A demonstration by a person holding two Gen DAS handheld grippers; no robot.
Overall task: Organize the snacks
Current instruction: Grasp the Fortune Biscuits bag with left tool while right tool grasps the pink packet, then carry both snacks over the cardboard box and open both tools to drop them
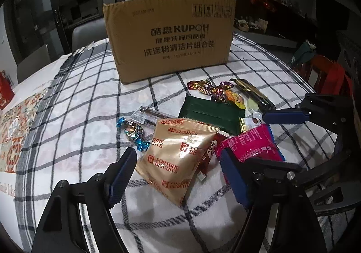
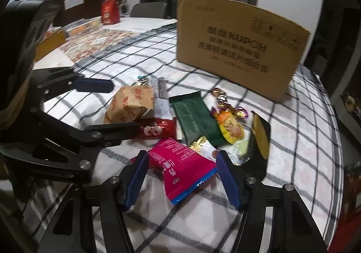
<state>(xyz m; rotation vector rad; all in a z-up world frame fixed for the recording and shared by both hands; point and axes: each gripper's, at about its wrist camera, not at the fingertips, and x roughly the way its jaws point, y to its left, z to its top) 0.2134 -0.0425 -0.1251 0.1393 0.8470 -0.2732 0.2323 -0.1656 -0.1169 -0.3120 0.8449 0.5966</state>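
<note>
Snacks lie on a checked tablecloth before a brown cardboard box [image 1: 169,36], which also shows in the right wrist view [image 2: 239,47]. My left gripper [image 1: 178,158] is open, its fingers either side of a tan Fortune Biscuits bag [image 1: 176,156], seen too in the right wrist view [image 2: 128,106]. My right gripper [image 2: 180,165] is open around a pink packet [image 2: 182,167], which also shows in the left wrist view [image 1: 248,144]. A green packet [image 1: 209,115], a black-gold bar [image 1: 252,92] and wrapped candies [image 1: 209,88] lie behind.
A blue-wrapped candy [image 1: 133,131] and a clear-wrapped stick [image 1: 149,117] lie left of the biscuit bag. A red packet [image 2: 158,131] sits between the bags. A patterned mat [image 2: 97,43], trays and a red bag [image 2: 109,12] stand far left. Chairs ring the table.
</note>
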